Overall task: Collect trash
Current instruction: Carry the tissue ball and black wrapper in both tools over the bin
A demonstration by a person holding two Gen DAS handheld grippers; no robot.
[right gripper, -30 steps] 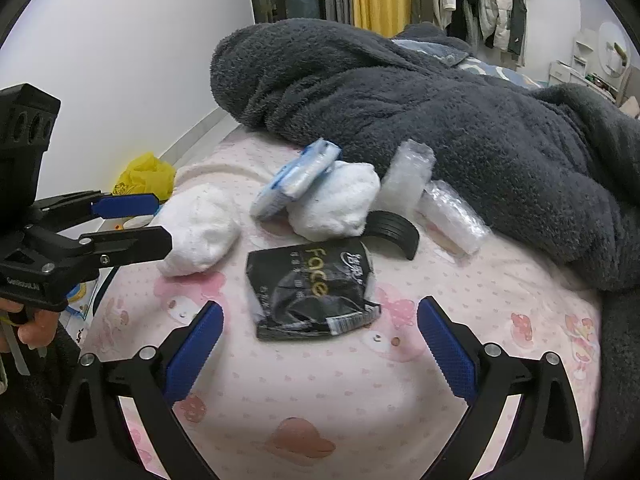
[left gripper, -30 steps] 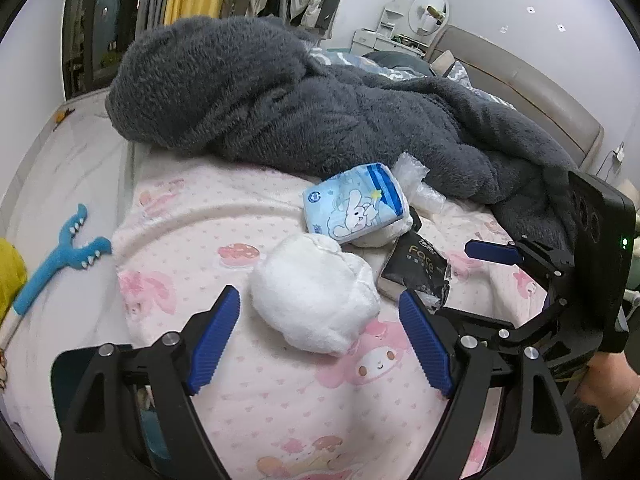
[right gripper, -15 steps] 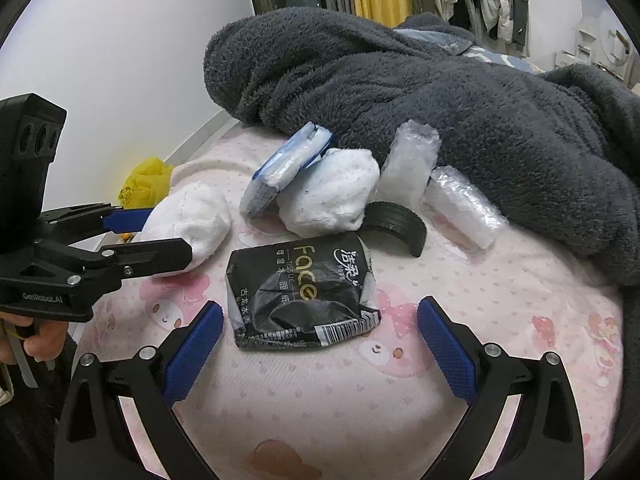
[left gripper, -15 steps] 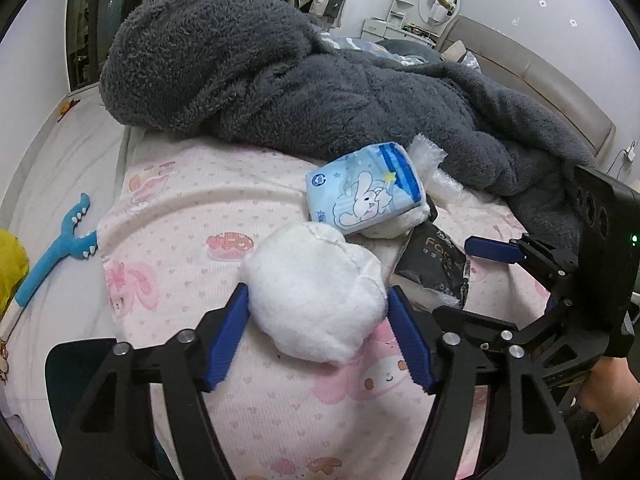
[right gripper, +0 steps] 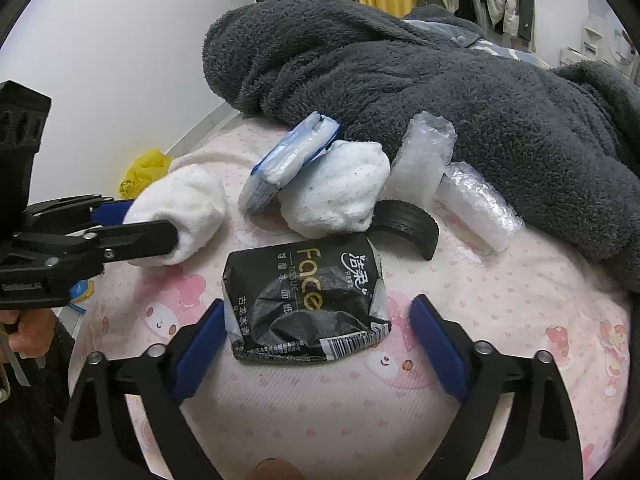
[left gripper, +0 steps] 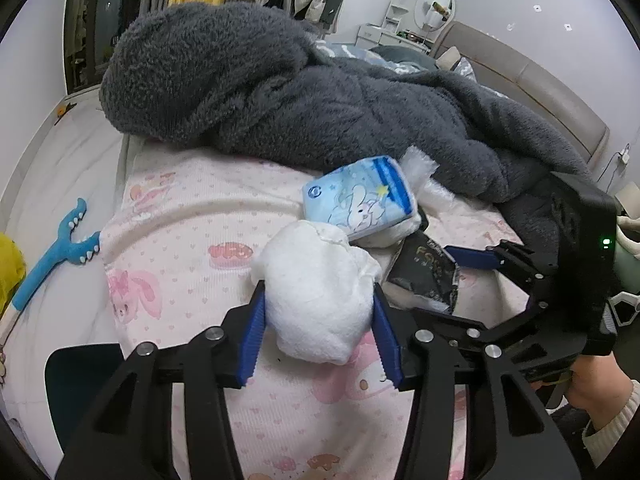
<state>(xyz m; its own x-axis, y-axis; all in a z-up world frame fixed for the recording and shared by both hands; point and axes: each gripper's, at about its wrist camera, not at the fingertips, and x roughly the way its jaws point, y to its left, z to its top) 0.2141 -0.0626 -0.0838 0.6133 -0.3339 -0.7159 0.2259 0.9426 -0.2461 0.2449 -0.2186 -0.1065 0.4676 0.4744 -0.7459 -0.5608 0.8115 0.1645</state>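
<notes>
Closing my left gripper on the white wad on the near bed, pads pinching it, I narrow my spread right gripper around the black tissue pack, then judge both need lifting.

**Black tissue pack carries the only clear lettering on the bed**

A crumpled black tissue pack lying on the pink patterned sheet reads "Face" in gold letters, with "TISSUE" in small print beside it. A white brand mark in Chinese characters, seemingly "洁柔", sits near one corner, and further Chinese characters run along one side, too creased to read with confidence. A barcode strip is printed on the torn flap, its digits illegible. In the left wrist view the same pack shows only part of the gold word. The blue pack bears a rabbit drawing and a round logo, unreadable.
</notes>
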